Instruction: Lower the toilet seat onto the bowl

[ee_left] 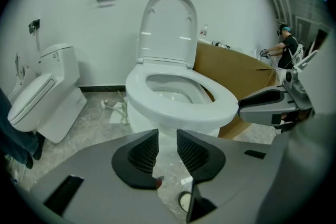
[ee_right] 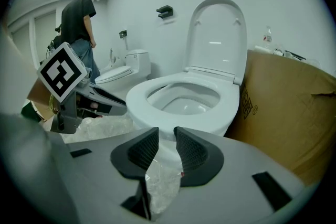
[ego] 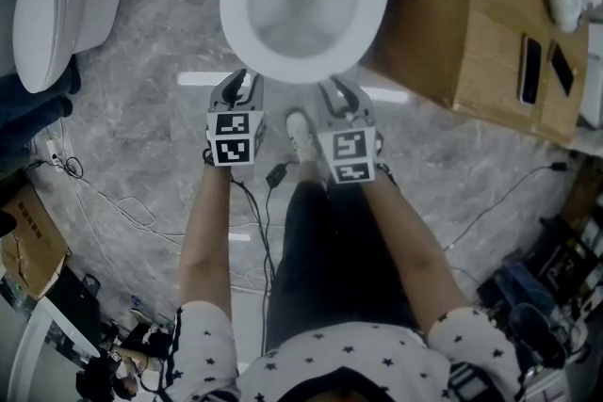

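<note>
So far: we see the toilet seat (ee_left: 181,108) lying flat on the bowl (ee_right: 184,106), so we judge the lowering done.
Lid: the lid (ee_left: 167,29) stands upright at the bowl's back edge, clear of the seat.
Left to do: nothing for the seat, as we read it; only the lid could come down, if the task means that too.
Left gripper: we hold the left gripper (ee_left: 167,136) just short of the bowl's front edge, fingers released, with a gap between them and nothing in it.
Right gripper: the right gripper (ee_right: 166,134) sits beside it at the same edge, fingers likewise apart and empty.
Head view only: it shows both grippers side by side, the cables (ego: 113,202) on the floor and two phones (ego: 545,69) on the cardboard box (ego: 471,42).
Gripper views only: they show the raised lid, which the head view barely gives, and a second toilet (ee_left: 42,97) by the wall.
</note>
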`<action>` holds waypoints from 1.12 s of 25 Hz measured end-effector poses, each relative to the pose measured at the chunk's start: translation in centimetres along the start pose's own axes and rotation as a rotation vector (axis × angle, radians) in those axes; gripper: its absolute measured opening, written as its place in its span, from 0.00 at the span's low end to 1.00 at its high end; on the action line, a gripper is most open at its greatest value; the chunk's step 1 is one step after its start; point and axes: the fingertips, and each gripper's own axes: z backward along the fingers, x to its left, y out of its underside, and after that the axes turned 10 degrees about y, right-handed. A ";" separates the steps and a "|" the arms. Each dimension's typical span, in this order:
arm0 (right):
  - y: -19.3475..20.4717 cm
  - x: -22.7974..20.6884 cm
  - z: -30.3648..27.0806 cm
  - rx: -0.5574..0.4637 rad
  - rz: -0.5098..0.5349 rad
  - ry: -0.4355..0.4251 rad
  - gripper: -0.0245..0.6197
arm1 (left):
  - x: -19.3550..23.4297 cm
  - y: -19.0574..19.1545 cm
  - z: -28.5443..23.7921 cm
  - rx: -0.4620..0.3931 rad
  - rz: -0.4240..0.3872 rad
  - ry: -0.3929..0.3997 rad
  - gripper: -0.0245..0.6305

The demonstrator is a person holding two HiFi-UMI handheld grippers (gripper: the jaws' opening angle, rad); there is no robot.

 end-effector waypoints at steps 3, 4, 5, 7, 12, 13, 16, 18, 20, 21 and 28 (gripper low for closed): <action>0.5 0.1 -0.3 0.007 0.003 -0.004 0.22 | 0.1 0.4 -0.3 0.007 -0.001 -0.001 0.20; 0.7 0.2 -0.4 0.011 0.003 -0.005 0.22 | 0.1 0.6 -0.4 0.010 -0.002 -0.001 0.20; 0.8 0.2 -0.5 0.014 0.001 -0.005 0.22 | 0.2 0.8 -0.6 0.014 -0.003 -0.001 0.20; 1.1 0.3 -0.8 0.021 -0.006 -0.004 0.22 | 0.3 1.1 -0.9 0.021 -0.006 0.000 0.20; 2.0 0.4 -1.5 0.041 -0.010 -0.004 0.22 | 0.5 1.8 -1.6 0.038 -0.003 0.001 0.20; 2.1 0.4 -1.6 0.044 -0.010 -0.004 0.22 | 0.6 2.0 -1.8 0.040 -0.002 0.002 0.19; 2.6 0.6 -2.1 0.052 -0.013 -0.008 0.22 | 0.7 2.4 -2.2 0.047 -0.005 0.001 0.19; 2.9 0.7 -2.3 0.059 -0.013 -0.013 0.22 | 0.9 2.7 -2.4 0.057 -0.012 -0.001 0.19; 3.2 0.7 -2.5 0.066 -0.012 -0.015 0.22 | 0.9 2.9 -2.7 0.064 -0.013 -0.003 0.19; 3.3 0.7 -2.7 0.070 -0.012 -0.016 0.22 | 1.0 3.1 -2.9 0.067 -0.011 -0.003 0.19; 4.2 0.8 -3.5 0.090 -0.014 -0.023 0.22 | 1.3 3.7 -3.6 0.073 0.007 -0.009 0.19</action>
